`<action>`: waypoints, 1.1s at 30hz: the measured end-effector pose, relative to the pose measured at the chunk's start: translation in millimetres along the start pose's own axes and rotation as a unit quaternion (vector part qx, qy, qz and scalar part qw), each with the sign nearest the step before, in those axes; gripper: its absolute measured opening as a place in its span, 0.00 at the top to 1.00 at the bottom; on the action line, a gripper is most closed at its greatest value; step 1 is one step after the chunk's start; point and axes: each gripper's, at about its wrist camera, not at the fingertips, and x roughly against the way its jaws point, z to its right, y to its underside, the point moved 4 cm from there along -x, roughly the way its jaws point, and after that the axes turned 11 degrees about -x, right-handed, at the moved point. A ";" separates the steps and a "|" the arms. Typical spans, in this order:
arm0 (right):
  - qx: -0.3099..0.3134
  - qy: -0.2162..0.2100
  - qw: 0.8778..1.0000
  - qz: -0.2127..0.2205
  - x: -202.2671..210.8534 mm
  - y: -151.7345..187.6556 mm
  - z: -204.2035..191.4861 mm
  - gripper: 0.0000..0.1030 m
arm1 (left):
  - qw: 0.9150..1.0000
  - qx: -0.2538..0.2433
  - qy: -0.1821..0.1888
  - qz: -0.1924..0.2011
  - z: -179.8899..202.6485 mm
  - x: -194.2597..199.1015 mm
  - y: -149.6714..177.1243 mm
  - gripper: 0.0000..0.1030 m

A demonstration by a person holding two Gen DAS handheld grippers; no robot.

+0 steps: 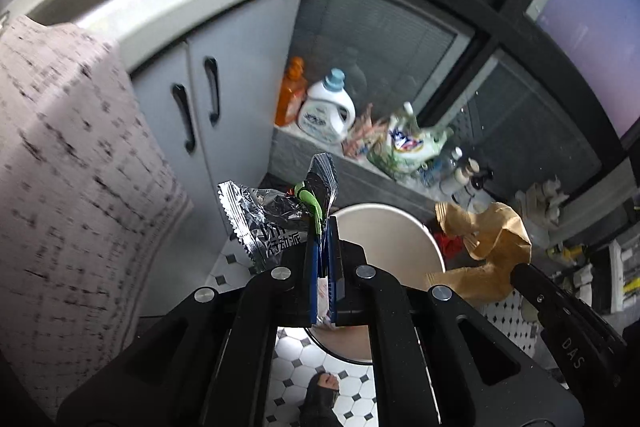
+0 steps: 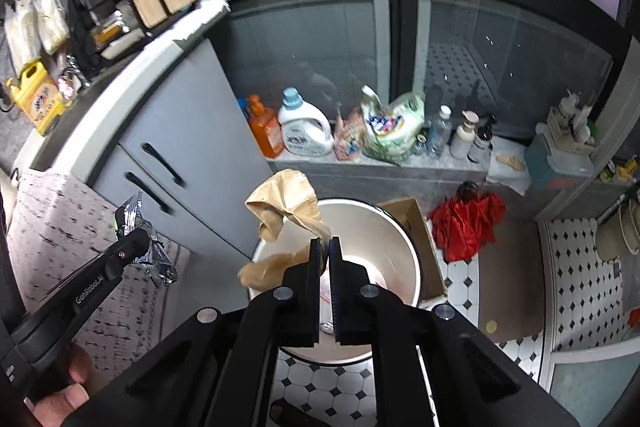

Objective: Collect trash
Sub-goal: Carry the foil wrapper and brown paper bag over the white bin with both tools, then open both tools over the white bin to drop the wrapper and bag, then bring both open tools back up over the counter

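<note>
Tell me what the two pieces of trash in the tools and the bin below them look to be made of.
Snack wrapper in the left tool: metallised plastic film, judging by its shiny silver creases and serrated edge.
Brown bag in the right tool: kraft paper, matte tan, softly crumpled.
Bin: probably plastic; smooth, cream, faintly glossy wall, though coated metal can't be ruled out.

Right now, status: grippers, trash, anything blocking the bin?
Left gripper shut on silver snack wrapper. Right gripper shut on crumpled brown paper bag. Both above white bin; mouth unobstructed.
</note>
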 end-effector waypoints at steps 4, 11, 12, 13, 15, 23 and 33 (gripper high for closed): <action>-0.008 0.006 1.000 -0.005 -6.8 5.8 16.1 0.62 | 1.000 -0.007 0.007 -0.014 11.1 -15.2 8.7 0.96; -0.022 0.027 0.999 -0.011 -7.9 8.2 44.7 0.62 | 0.999 -0.021 0.029 -0.033 42.0 -37.4 16.2 0.96; -0.024 0.031 0.999 -0.010 -6.7 8.3 49.7 0.62 | 0.998 -0.023 0.035 -0.036 47.7 -40.5 17.8 0.96; -0.026 0.035 0.999 -0.009 -6.7 7.7 53.7 0.62 | 0.998 -0.026 0.040 -0.039 52.3 -42.9 18.4 0.96; -0.031 0.042 0.999 -0.008 -4.9 7.7 62.0 0.62 | 0.997 -0.033 0.054 -0.045 66.2 -49.5 21.1 0.96; -0.054 0.061 0.997 -0.006 -0.9 5.9 93.9 0.62 | 0.992 -0.046 0.100 -0.055 101.8 -60.2 25.6 0.56; -0.052 0.037 0.998 -0.003 6.6 -0.8 78.8 0.60 | 0.998 -0.019 0.052 -0.025 65.0 -32.1 9.8 0.29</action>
